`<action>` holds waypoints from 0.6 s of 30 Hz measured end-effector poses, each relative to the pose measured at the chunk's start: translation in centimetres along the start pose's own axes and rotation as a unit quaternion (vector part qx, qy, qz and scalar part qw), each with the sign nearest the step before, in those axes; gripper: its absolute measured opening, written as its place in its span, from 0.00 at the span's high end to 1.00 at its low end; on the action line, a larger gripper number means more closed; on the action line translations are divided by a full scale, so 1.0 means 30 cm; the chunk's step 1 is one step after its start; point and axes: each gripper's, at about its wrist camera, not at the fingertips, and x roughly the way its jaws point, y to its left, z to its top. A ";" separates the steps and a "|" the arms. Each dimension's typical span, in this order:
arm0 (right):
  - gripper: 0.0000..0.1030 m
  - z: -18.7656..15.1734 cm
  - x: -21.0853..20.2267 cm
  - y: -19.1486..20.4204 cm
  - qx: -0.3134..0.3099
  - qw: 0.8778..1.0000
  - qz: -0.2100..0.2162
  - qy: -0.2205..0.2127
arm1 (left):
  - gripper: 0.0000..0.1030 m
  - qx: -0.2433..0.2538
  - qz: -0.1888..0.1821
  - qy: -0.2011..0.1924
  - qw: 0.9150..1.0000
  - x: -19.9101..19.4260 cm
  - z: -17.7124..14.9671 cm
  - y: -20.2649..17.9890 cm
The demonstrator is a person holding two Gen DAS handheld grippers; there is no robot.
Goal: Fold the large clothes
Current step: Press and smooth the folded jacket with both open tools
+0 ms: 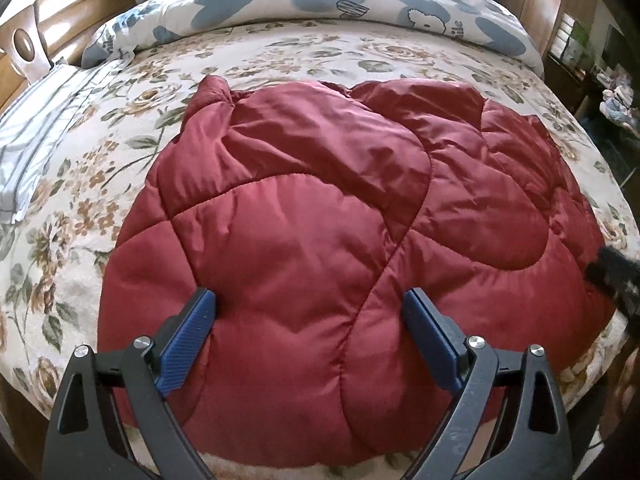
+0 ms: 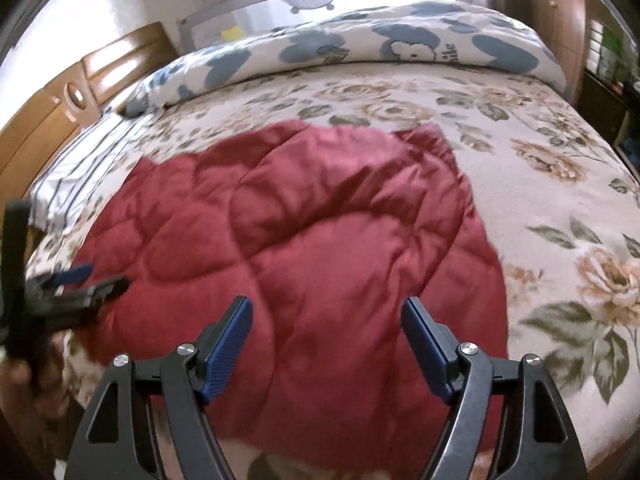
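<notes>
Red quilted puffer jacket [image 1: 320, 216] lies spread near bed's [image 1: 72, 184] front edge: prob light, puffy, slick, so pinch a hem/seam w/ left gripper [image 1: 310, 320] & right gripper [image 2: 326, 328], both wide open, empty.

We've got our left gripper [image 1: 310, 296] held out ahead of us, jaws spread wide, blue pads [image 1: 188, 340] facing each other across a clear gap with nothing between them. Our right gripper [image 2: 326, 304] is the same story: fingers parted, blue pads [image 2: 226, 350] bare, nothing pinched. From the right wrist view we catch the left gripper [image 2: 80, 280] off at the left edge, blurred, its fingers pointing in toward the middle. From the left wrist view, the right one [image 1: 616, 276] shows only as a dark blur at the right edge.
</notes>
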 end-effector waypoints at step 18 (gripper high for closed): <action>0.19 -0.117 0.079 -0.038 0.016 1.000 -0.009 0.014 | 0.00 0.007 0.011 -0.017 1.000 0.033 -0.076 0.016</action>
